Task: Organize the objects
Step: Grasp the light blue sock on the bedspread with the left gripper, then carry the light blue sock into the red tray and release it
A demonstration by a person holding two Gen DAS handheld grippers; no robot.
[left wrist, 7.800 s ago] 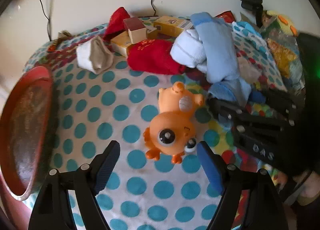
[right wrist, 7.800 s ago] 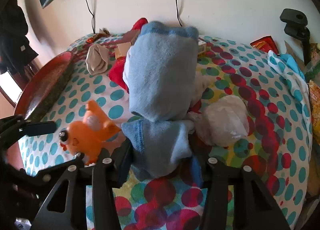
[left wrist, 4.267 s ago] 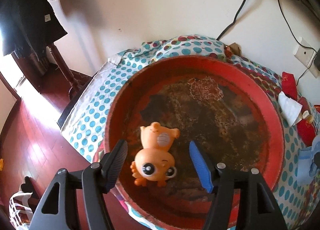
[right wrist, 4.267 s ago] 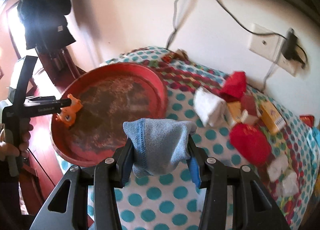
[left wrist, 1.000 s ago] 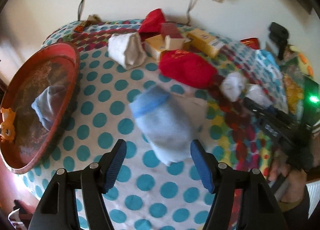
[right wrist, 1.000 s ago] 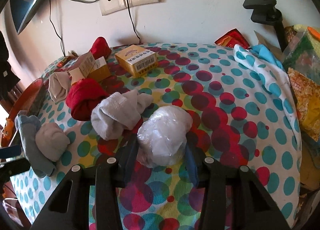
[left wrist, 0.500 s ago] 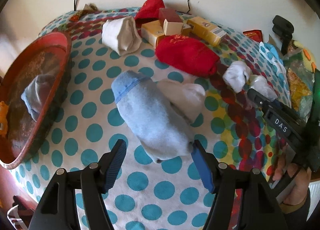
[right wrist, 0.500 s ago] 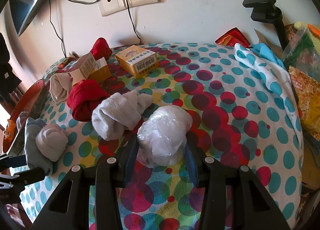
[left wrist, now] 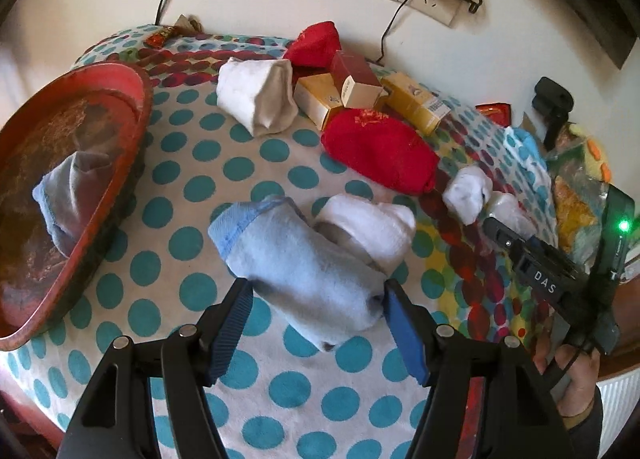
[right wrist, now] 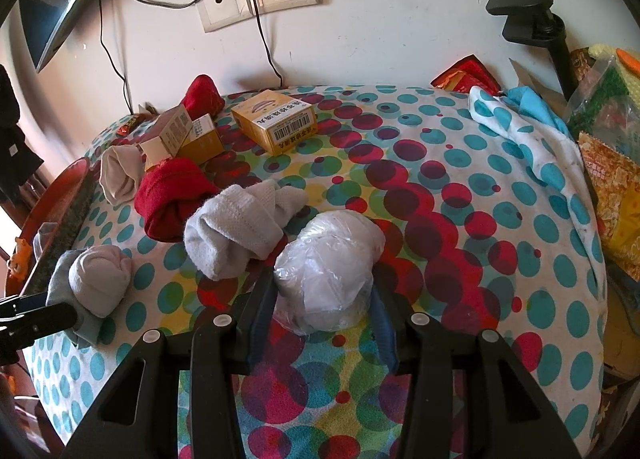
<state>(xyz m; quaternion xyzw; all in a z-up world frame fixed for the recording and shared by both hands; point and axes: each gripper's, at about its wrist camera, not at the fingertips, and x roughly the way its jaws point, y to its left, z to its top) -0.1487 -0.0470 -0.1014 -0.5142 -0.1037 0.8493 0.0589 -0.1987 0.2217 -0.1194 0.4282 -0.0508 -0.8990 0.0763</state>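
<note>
A rolled light blue sock (left wrist: 304, 271) lies on the dotted cloth, with a white sock (left wrist: 368, 227) against its far side. My left gripper (left wrist: 316, 295) straddles the blue sock's near end. Its jaws are closing, the pads stand at the sock's flanks, and no squeeze shows. My right gripper (right wrist: 322, 287) is shut on a white bundle in clear plastic (right wrist: 324, 259) that rests on the cloth. The red tray (left wrist: 132, 131) at the left holds another blue sock (left wrist: 68, 195). The orange toy (right wrist: 20, 255) peeks out at the tray's edge.
A red sock (left wrist: 376, 155), a beige sock (left wrist: 256, 95) and small boxes (left wrist: 352, 83) sit toward the wall. A grey-white sock (right wrist: 236, 227) lies left of the bundle, a yellow box (right wrist: 276, 119) behind it. Bags and a dotted cloth (right wrist: 520, 131) crowd the right edge.
My left gripper has come down and forward over the light blue sock, which now lies between its fingers. The right gripper and its bundle have stayed put.
</note>
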